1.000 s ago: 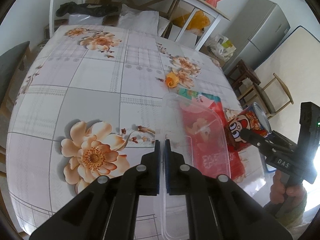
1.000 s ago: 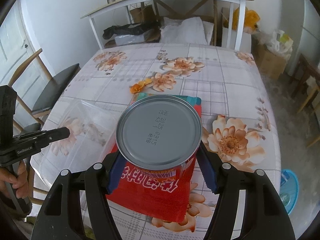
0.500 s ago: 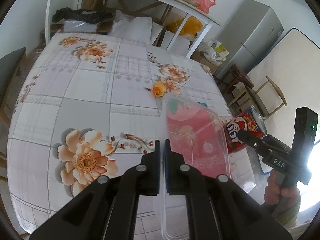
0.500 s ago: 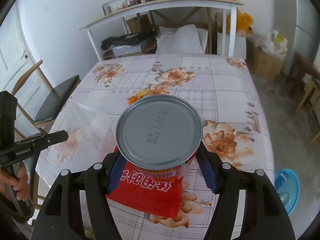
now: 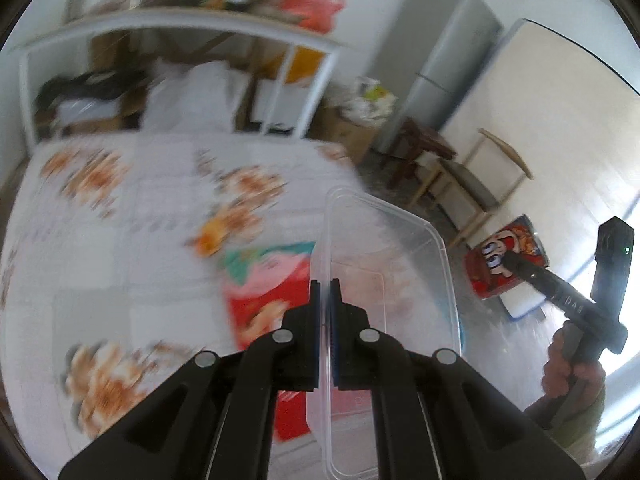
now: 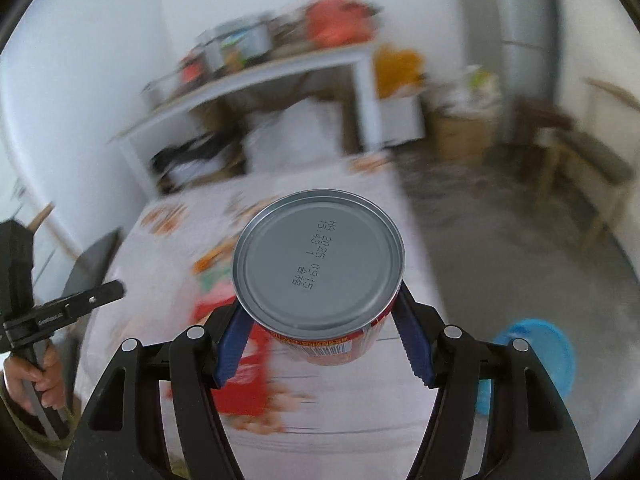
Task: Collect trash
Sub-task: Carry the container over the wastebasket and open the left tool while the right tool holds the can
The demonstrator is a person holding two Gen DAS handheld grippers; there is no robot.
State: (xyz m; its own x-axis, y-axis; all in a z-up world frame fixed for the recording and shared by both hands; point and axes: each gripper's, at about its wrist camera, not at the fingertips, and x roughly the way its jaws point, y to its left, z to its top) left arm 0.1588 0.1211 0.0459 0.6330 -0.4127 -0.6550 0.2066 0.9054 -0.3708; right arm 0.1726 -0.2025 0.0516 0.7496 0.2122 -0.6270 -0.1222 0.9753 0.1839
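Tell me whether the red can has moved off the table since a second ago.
Yes. The red can, clamped in the right gripper, has swung from over the table toward its edge and floor.

— What covers the tabletop?
— A pale checked cloth printed with orange flowers.
— And lying on it?
— A red snack packet with a green top edge, flat, and a small orange scrap just beyond it.

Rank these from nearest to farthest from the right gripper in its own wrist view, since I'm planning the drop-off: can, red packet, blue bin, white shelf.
1. Can, clamped in the jaws of the right gripper.
2. Red packet, on the table just below, left.
3. Blue bin, on the floor, right.
4. White shelf, against the far wall.
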